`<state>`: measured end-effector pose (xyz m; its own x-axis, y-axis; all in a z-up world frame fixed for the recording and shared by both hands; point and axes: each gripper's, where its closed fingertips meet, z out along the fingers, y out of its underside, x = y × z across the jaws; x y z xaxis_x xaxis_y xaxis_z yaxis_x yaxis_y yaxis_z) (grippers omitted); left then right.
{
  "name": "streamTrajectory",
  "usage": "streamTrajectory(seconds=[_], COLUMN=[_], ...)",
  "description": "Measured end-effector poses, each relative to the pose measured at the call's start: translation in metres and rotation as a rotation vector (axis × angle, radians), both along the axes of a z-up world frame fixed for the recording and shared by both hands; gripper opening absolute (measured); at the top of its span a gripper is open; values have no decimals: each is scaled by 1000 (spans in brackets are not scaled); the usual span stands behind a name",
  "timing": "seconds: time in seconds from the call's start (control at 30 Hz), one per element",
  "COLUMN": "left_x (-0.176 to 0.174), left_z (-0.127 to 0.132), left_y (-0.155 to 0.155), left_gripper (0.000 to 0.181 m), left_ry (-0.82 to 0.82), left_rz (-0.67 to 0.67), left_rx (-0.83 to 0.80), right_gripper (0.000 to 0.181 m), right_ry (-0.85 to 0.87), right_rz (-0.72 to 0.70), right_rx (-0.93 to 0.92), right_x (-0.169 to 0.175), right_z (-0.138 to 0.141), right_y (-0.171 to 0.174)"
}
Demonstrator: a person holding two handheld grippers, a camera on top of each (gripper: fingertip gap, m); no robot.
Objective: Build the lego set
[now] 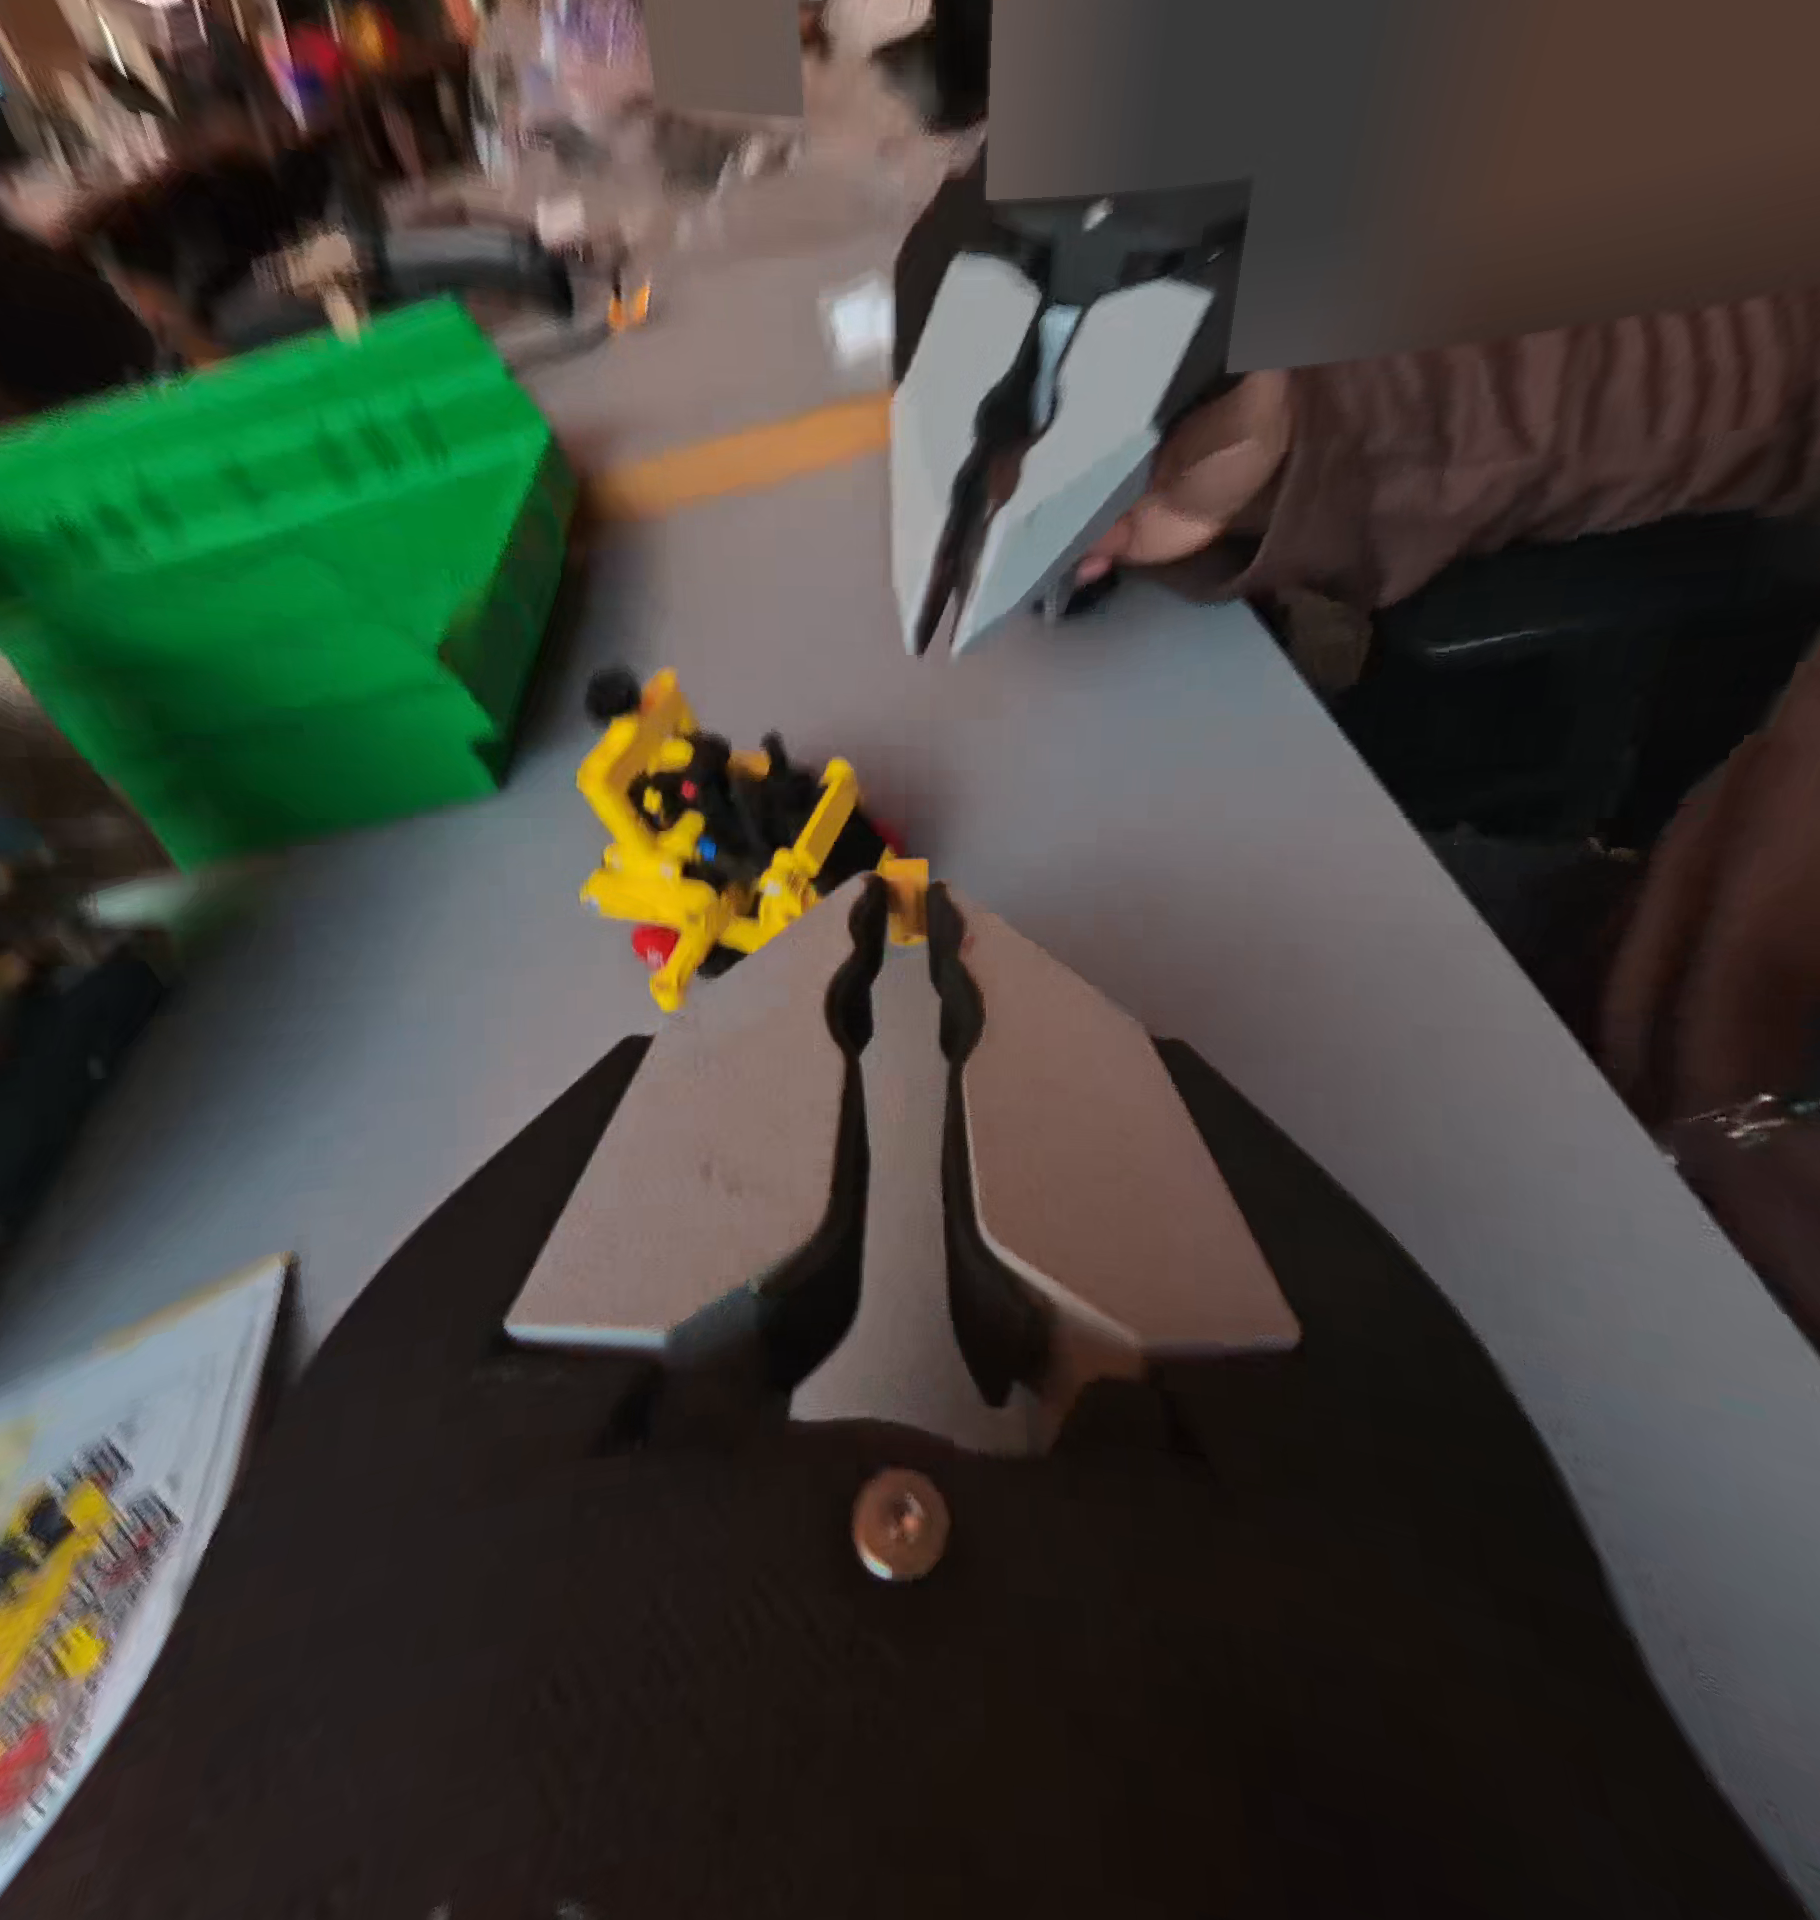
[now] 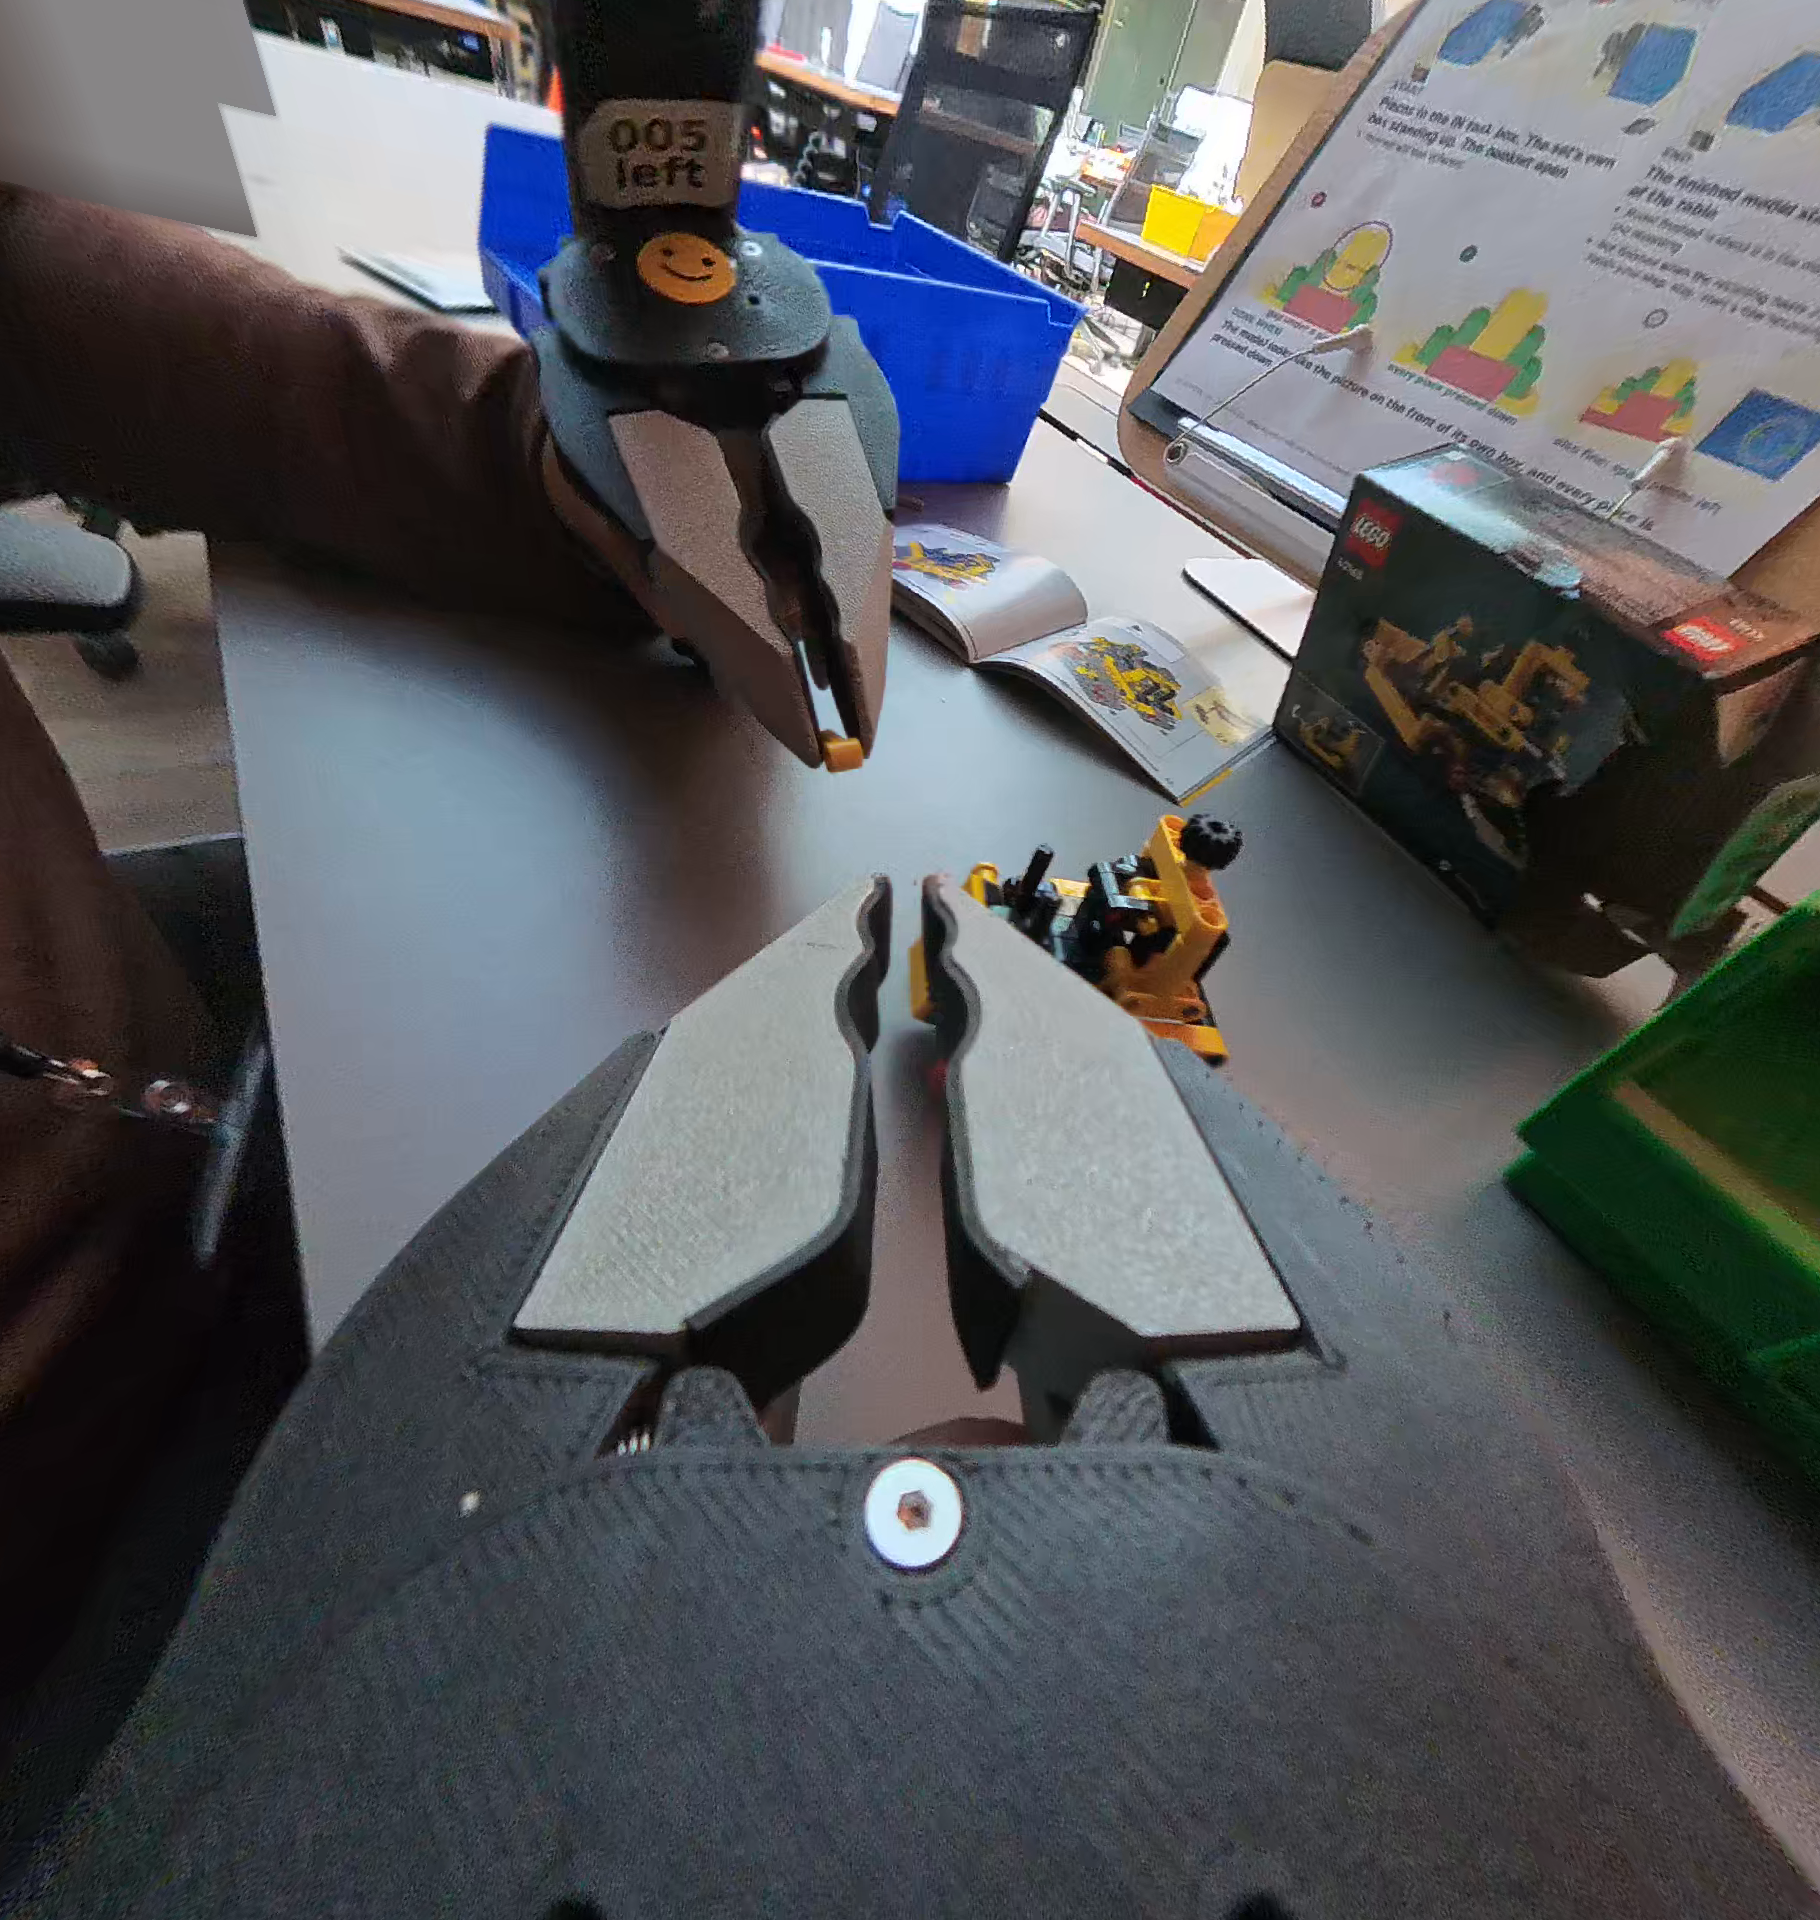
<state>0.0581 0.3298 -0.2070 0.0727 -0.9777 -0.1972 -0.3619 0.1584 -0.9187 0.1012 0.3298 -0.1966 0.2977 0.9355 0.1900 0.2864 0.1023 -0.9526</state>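
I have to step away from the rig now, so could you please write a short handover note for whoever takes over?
Left tongs: shut on a small yellow piece, held in the air above the table.
Right tongs: nearly shut, holding nothing, just short of the model.
Part-built yellow and black model: on the table, untouched by either tool.
Open instruction booklet and set box lie beyond it; green bin at the right.
Done: partial model.
Left: probably fit the held piece, then continue building.

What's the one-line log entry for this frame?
left gripper: shut on small yellow piece | right gripper: empty, nearly closed | model: on table
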Motion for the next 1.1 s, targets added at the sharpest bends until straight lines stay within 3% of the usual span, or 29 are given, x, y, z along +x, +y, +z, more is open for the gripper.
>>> streamTrajectory(seconds=[0.1, 0.17, 0.3, 0.4, 0.53, 0.9, 1.1], left_x=[13, 22, 32, 35, 38, 42, 38], left_z=[18, 16, 4, 10, 9, 15, 26], left_y=[-14, -16, -16, -22, -25, -33, -34], left_gripper=[4, 4, 4, 4, 4, 4, 10], left_ry=[-78, -58, 22, 24, 67, 96, -51], left_rz=[-4, 35, 76, 71, 69, 79, 92], left_rx=[207, 321, 553, 719, 840, 1037, 788], right_gripper=[7, 9, 11, 15, 17, 4, 4], right_ry=[61, 102, 102, 90, 156, 138, 154], right_rz=[14, 31, 41, 50, 95, 83, 100], right_rx=[-164, -249, -298, -345, -392, -401, -319], right_x=[-5, -7, -10, -13, -19, -23, -16], right_z=[1, 4, 2, -2, 6, 3, 9], right_y=[-14, -23, -29, -28, -31, -31, -32])
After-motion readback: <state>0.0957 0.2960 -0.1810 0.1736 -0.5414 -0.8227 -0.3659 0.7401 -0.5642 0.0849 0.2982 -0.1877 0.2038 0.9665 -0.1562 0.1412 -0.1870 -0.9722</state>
